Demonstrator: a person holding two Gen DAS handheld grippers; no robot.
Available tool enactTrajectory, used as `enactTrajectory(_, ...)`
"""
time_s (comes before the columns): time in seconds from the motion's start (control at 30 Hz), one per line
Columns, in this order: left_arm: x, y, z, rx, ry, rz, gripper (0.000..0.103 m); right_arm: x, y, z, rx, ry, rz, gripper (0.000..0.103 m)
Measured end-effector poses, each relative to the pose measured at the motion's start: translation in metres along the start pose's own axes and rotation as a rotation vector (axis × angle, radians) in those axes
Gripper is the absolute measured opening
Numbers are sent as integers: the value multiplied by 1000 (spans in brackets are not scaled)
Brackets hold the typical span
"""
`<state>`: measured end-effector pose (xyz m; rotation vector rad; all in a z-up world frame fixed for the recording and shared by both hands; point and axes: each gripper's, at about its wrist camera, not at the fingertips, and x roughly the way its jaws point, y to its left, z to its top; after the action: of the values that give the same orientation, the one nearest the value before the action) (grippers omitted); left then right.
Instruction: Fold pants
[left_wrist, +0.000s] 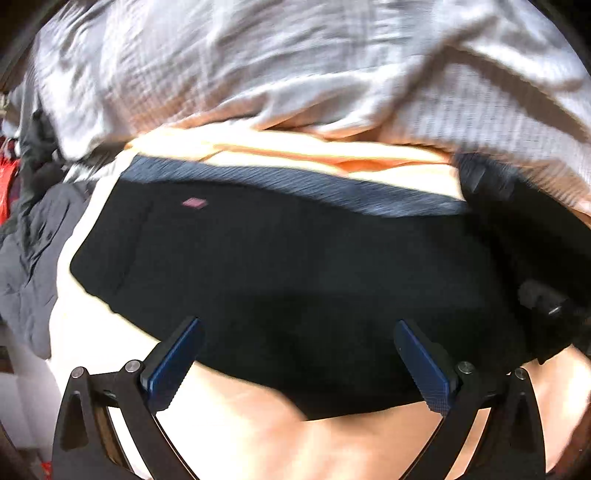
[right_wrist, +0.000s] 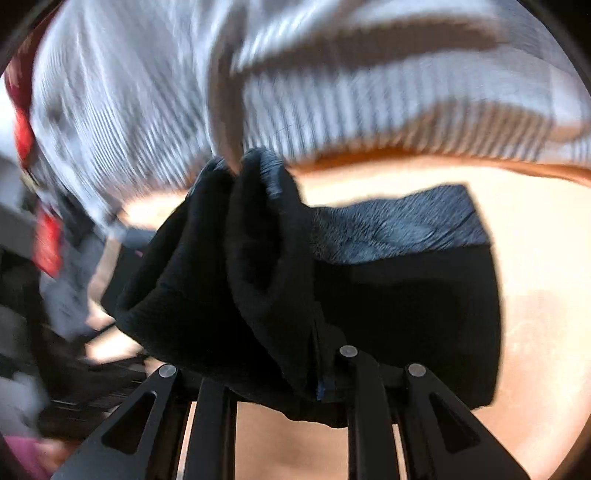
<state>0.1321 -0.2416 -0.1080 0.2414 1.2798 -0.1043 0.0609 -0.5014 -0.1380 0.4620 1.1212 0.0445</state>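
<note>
On the pale tabletop (left_wrist: 236, 424), the black pants (left_wrist: 295, 280) lie flat beneath your left gripper (left_wrist: 295, 354), its fingers spread and empty. Your right gripper (right_wrist: 321, 387) pinches a bunched fold of them; carry it across level, aligning edges before release.

Both views are motion-blurred, worst on the striped sheet (right_wrist: 332, 110) up top. Hard warm light blows out the counter (right_wrist: 535, 258); the pants (left_wrist: 295, 277) are crushed to featureless black. Heavy fisheye curve, dark corners

Black pants (left_wrist: 295, 266) with grey-blue waistband (left_wrist: 295, 184), white-grey striped cloth (left_wrist: 295, 66), blue-padded claw (left_wrist: 295, 354)
</note>
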Motion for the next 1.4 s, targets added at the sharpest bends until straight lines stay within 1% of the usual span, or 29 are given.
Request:
enactTrajectory(0.03, 3, 6, 0, -7, 9, 2, 103, 17, 13, -4, -38, 23, -71, 27)
enactTrajectory(0.07, 7, 10, -3, -14, 16, 1, 103, 26, 21, -8, -59, 25, -113, 34)
enactTrajectory(0.1, 9, 16, -5, -18, 18, 0, 103, 31, 30, -12, -86, 13, -159, 44)
enactTrajectory(0.13, 10, 24, -7, -21, 14, 1, 103, 32, 43, -12, -115, -1, -194, 51)
enactTrajectory(0.17, 7, 26, -9, -24, 10, 1, 103, 32, 53, -19, -144, -5, -207, 63)
enactTrajectory(0.2, 5, 29, -10, -31, 10, -5, 103, 30, 64, -22, -173, -3, -207, 69)
enactTrajectory(0.23, 3, 31, -11, -39, 14, -17, 103, 25, 72, -28, -197, -7, -203, 71)
enactTrajectory(0.3, 9, 32, -5, -59, 20, -59, 103, 14, 79, -41, -242, -18, -189, 72)
enactTrajectory(0.37, 3, 27, -8, -60, 16, -105, 103, -1, 80, -46, -238, -19, -128, 72)
enactTrajectory(0.4, -1, 23, -7, -49, 13, -131, 103, -11, 73, -50, -209, -19, -109, 72)
enactTrajectory(0.53, -13, -5, -6, 15, 12, -259, 103, -38, 32, -68, -69, -10, -124, 72)
enactTrajectory(0.6, -19, -25, -6, 55, 10, -330, 102, -42, 14, -74, -5, 9, -118, 72)
enactTrajectory(0.63, -21, -35, -6, 74, 9, -360, 100, -43, 3, -78, 28, 25, -116, 72)
enactTrajectory(0.67, -23, -45, -7, 94, 12, -382, 93, -42, -3, -80, 43, 32, -120, 72)
enactTrajectory(0.73, -21, -68, -8, 136, 36, -415, 89, -44, -16, -86, 63, 42, -123, 71)
enactTrajectory(0.77, -19, -77, -9, 147, 41, -429, 79, -45, -19, -87, 73, 43, -118, 71)
enactTrajectory(0.8, -15, -85, -9, 158, 54, -439, 64, -46, -22, -89, 87, 43, -109, 70)
enactTrajectory(0.83, -9, -94, -9, 169, 86, -448, 57, -47, -23, -91, 97, 44, -103, 70)
enactTrajectory(0.87, -4, -100, -10, 168, 107, -464, 40, -48, -25, -91, 105, 43, -98, 70)
enactTrajectory(0.9, 0, -105, -10, 162, 121, -478, 32, -49, -26, -92, 112, 41, -92, 68)
enactTrajectory(0.93, 1, -108, -10, 156, 125, -472, 31, -51, -29, -93, 120, 39, -82, 68)
enactTrajectory(0.97, 0, -109, -10, 151, 119, -466, 21, -51, -30, -94, 125, 40, -78, 66)
enactTrajectory(1.0, -2, -109, -10, 145, 112, -462, 17, -50, -30, -94, 130, 42, -73, 64)
enactTrajectory(1.07, -5, -105, -14, 123, 108, -471, 15, -50, -34, -95, 144, 48, -63, 63)
enactTrajectory(1.13, 4, -104, -22, 121, 141, -451, 15, -49, -37, -95, 153, 49, -61, 63)
enactTrajectory(1.17, 9, -102, -28, 119, 157, -440, 12, -49, -38, -96, 155, 53, -59, 63)
enactTrajectory(1.2, 14, -101, -34, 117, 165, -444, 12, -47, -39, -97, 158, 61, -57, 63)
enactTrajectory(1.33, 10, -107, -38, 148, 129, -413, 12, -44, -40, -98, 161, 77, -35, 63)
enactTrajectory(1.4, 4, -103, -34, 124, 127, -384, 12, -41, -37, -98, 155, 88, -17, 63)
